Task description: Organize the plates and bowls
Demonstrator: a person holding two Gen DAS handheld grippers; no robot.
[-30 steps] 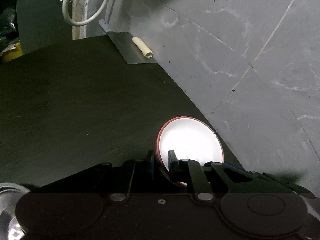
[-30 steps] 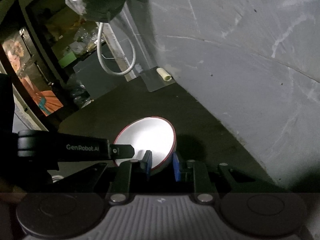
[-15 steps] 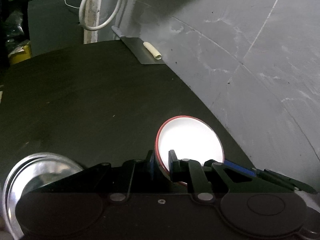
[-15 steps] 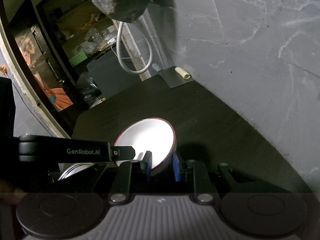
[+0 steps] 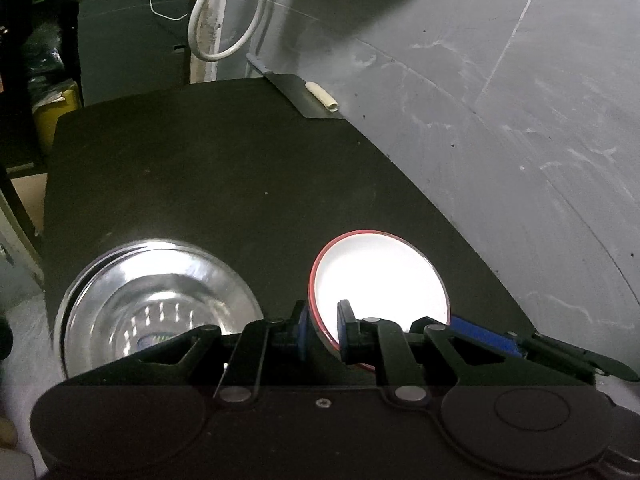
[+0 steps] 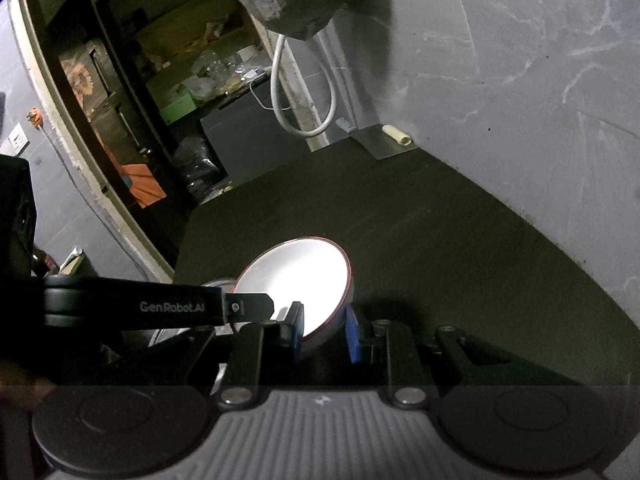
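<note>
A white bowl with a red rim (image 5: 380, 276) hangs tilted above the dark table (image 5: 240, 184), held from both sides. My left gripper (image 5: 323, 320) is shut on its left rim, one pad inside the bowl and one outside. My right gripper (image 6: 324, 332) is shut on the opposite rim of the same bowl (image 6: 296, 276). The right gripper's blue pad (image 5: 484, 338) shows at the bowl's right edge in the left wrist view. The left gripper's black arm (image 6: 160, 306) reaches in from the left in the right wrist view. A shiny steel bowl (image 5: 152, 300) sits on the table left of the white one.
A grey wall (image 5: 500, 120) runs along the table's right side. At the far corner lies a flat metal sheet with a small cream roll (image 5: 322, 96) on it. A white cable loop (image 5: 224, 20) hangs behind. Cluttered shelves and a doorway (image 6: 132, 120) stand beyond the table's left edge.
Both grippers have carried the white bowl across the table, away from the wall. The steel bowl has come fully into the left wrist view. Neither grip has altered.
</note>
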